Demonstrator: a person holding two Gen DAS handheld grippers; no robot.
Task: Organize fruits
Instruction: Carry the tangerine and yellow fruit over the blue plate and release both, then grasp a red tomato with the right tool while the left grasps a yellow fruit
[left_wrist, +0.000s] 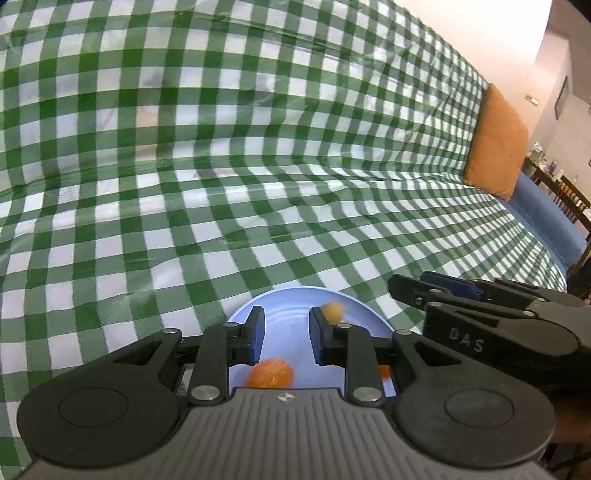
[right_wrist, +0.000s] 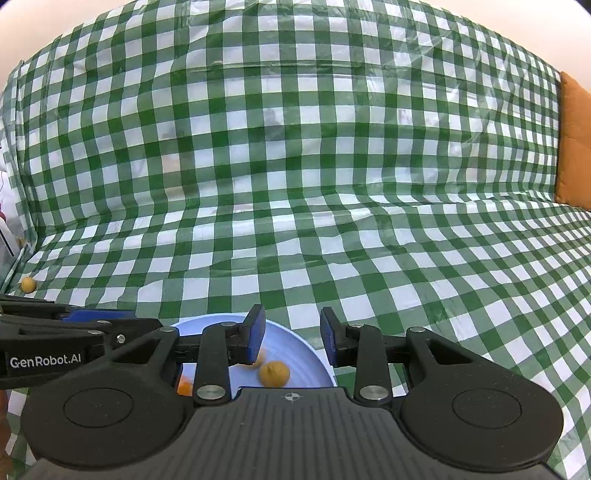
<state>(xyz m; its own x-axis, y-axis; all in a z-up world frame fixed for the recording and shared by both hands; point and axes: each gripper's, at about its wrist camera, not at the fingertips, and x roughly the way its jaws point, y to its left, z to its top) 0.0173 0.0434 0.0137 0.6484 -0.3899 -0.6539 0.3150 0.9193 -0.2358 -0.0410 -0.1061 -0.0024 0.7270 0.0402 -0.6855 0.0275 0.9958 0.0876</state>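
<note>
Sofa (right_wrist: 332, 258) under a green-and-white checked cloth (left_wrist: 258, 184), glossy and creased, draped over both seat and backrest. Blue plate (left_wrist: 288, 314) sits directly on the cloth at the near edge of the seat. One small yellow fruit (right_wrist: 28, 284) lies loose on the cloth, far left, well apart from the plate. Orange cushion (left_wrist: 496, 142) leans at the right end, against the backrest. Blue upholstery (left_wrist: 546, 218) shows just beyond the cloth's edge.

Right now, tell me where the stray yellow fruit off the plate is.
In the right wrist view the small yellow fruit lies on the green checked cloth at the far left edge, beyond the left gripper, apart from the blue plate.
</note>
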